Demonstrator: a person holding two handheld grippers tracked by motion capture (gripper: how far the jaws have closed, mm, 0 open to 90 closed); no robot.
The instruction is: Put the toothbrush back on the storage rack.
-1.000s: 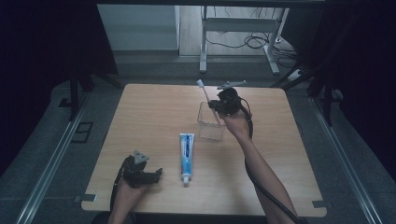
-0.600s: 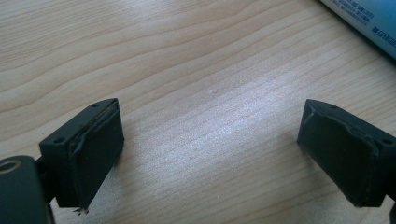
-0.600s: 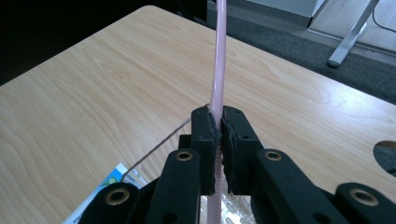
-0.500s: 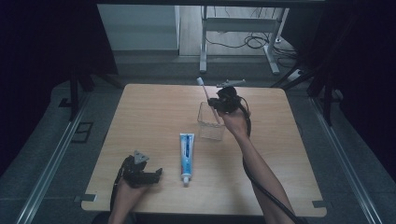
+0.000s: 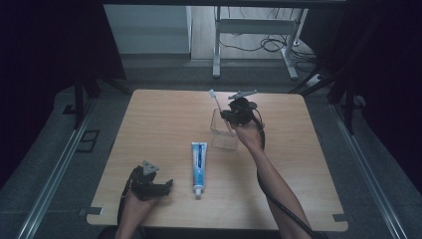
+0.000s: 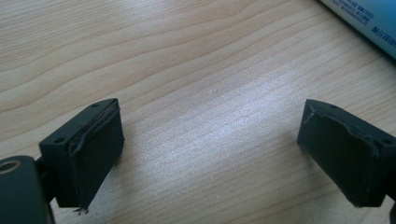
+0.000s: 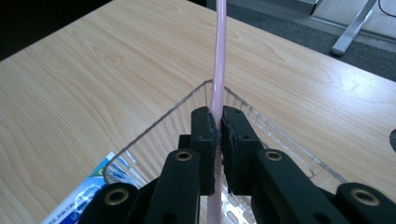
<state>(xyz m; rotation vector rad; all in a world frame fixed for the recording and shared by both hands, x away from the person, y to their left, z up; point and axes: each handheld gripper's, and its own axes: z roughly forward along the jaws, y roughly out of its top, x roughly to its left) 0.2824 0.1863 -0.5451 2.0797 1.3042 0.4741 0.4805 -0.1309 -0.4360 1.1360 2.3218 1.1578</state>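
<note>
1. Right gripper point(image 7: 216, 128): jaws are closing tight on the pink handle of a toothbrush point(image 7: 218, 60); it is hanging over the clear plastic container point(image 7: 159, 128), which is sitting directly beneath and just ahead of the jaws.
2. Toothbrush point(image 5: 218, 105): it is standing nearly upright, white head point(image 5: 211, 92) pointing up and away from the gripper, lower end dipping inside the container point(image 5: 222, 141); whether that end is touching the bottom cannot be told.
3. Handling, judged: the toothbrush is looking light, stiff and smooth, so it is likely slipping or swivelling under a loose pinch; the mid-handle, where the jaws are sitting now, is seeming the sound place to hold; the container is appearing thin-walled and light, liable to tip if the handle is pushing on its rim.
4. Left gripper point(image 5: 158, 187): jaws are standing wide apart with nothing between them, resting low over the wooden table point(image 5: 164, 119).
5. Toothpaste tube point(image 5: 198, 163): it is lying flat just to the right of the left gripper, and below-left of the right gripper's jaws in the right gripper view point(image 7: 84, 198).
</note>
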